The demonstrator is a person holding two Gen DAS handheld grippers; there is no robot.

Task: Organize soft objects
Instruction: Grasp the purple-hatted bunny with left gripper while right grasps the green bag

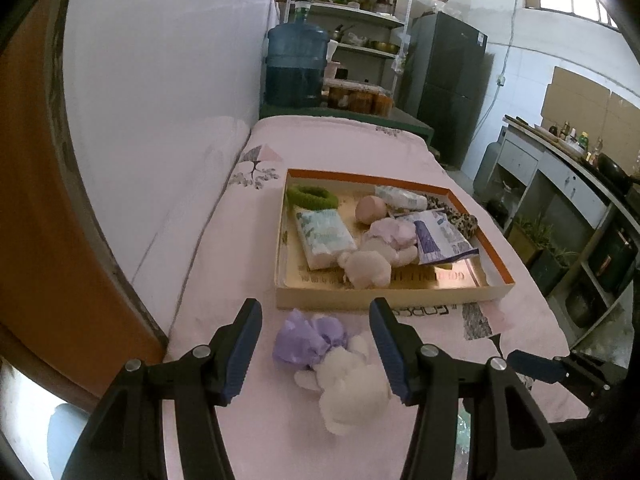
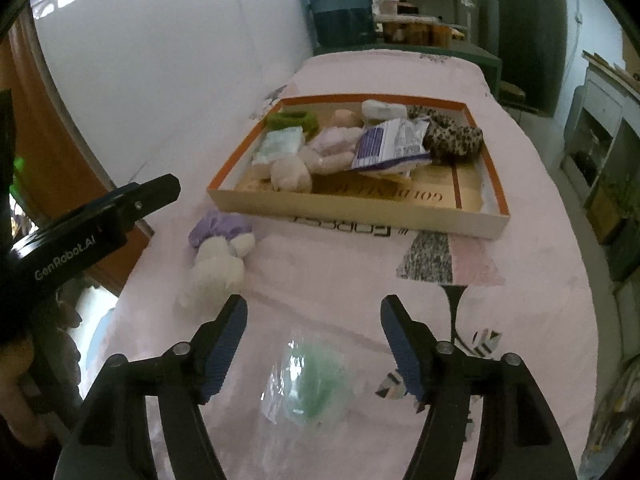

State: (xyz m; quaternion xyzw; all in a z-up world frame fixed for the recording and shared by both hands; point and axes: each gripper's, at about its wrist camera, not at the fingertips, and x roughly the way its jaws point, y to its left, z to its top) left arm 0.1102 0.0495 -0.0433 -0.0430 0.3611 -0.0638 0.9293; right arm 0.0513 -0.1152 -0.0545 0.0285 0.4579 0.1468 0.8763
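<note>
A shallow cardboard tray (image 1: 384,297) (image 2: 352,216) with an orange rim lies on the pink bedcover. It holds several soft things: a green scrunchie (image 1: 312,196), a tissue pack (image 1: 324,238), a plush toy (image 1: 366,266), a leopard-print piece (image 2: 452,140). A white plush with a purple dress (image 1: 340,364) (image 2: 218,254) lies in front of the tray. My left gripper (image 1: 314,346) is open around it, not touching. My right gripper (image 2: 314,346) is open above a clear bag with green contents (image 2: 308,384).
A white wall and an orange door edge (image 1: 48,216) run along the left of the bed. A blue water jug (image 1: 296,64), shelves and a fridge stand beyond the bed's far end. A counter (image 1: 568,168) lines the right side.
</note>
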